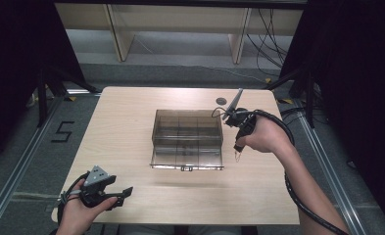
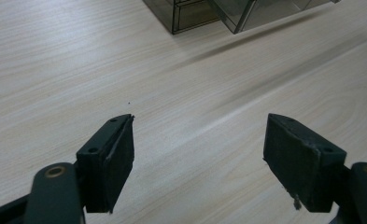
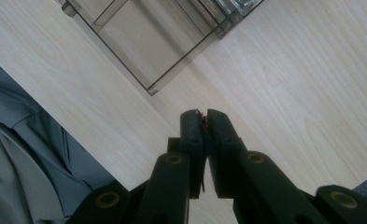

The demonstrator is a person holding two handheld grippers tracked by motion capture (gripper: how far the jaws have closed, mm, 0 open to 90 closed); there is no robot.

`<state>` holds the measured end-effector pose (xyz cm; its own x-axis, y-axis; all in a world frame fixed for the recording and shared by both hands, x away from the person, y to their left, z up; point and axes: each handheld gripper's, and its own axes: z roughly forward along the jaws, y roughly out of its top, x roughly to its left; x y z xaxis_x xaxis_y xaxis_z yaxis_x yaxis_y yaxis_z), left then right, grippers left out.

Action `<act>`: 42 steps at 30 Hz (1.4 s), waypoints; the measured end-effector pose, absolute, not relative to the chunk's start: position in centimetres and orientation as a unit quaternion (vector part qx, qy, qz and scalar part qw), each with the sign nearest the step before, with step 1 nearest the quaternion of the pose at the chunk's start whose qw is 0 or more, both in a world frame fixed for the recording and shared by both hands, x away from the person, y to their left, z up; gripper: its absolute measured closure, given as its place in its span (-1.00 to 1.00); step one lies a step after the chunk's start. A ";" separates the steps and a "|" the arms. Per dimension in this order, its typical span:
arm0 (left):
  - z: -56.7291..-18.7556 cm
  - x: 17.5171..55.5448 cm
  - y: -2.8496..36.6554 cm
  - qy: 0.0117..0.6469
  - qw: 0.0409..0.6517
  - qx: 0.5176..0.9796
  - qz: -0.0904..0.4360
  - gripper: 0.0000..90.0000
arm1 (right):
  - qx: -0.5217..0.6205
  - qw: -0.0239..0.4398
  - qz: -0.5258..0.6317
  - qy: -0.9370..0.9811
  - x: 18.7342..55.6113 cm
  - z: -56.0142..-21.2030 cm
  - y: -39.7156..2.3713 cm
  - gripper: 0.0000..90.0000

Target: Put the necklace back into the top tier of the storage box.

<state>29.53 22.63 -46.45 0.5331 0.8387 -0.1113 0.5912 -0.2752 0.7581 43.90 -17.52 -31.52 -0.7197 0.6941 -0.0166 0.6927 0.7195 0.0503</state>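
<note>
Possibly the small item pinched in the clenched right gripper (image 3: 203, 122) could be dropped beside the clear box (image 1: 187, 138), center frame, while the left gripper (image 2: 200, 158) is kept released.

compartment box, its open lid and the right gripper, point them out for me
compartment box (image 1: 187, 128), high view, on a middle divider
open lid (image 1: 187, 157), high view, on the flat clear panel
right gripper (image 3: 203, 119), right gripper view, between the tips of its shut jaws
</note>
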 end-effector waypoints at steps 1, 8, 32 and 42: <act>-46.5 29.5 22.6 0.456 0.393 0.783 0.157 -0.45 | 0.373 0.017 0.022 0.928 43.9 -31.4 -17.4 0.91; -46.4 29.5 22.6 0.456 0.394 0.783 0.157 -0.45 | 0.370 0.016 0.039 0.928 44.1 -31.2 -16.7 0.91; -46.4 29.5 22.6 0.455 0.394 0.783 0.156 -0.45 | 0.357 0.019 0.031 0.933 44.5 -30.5 -15.2 0.91; -46.4 29.5 22.7 0.455 0.395 0.782 0.157 -0.45 | 0.346 0.021 0.040 0.937 44.6 -30.3 -14.5 0.91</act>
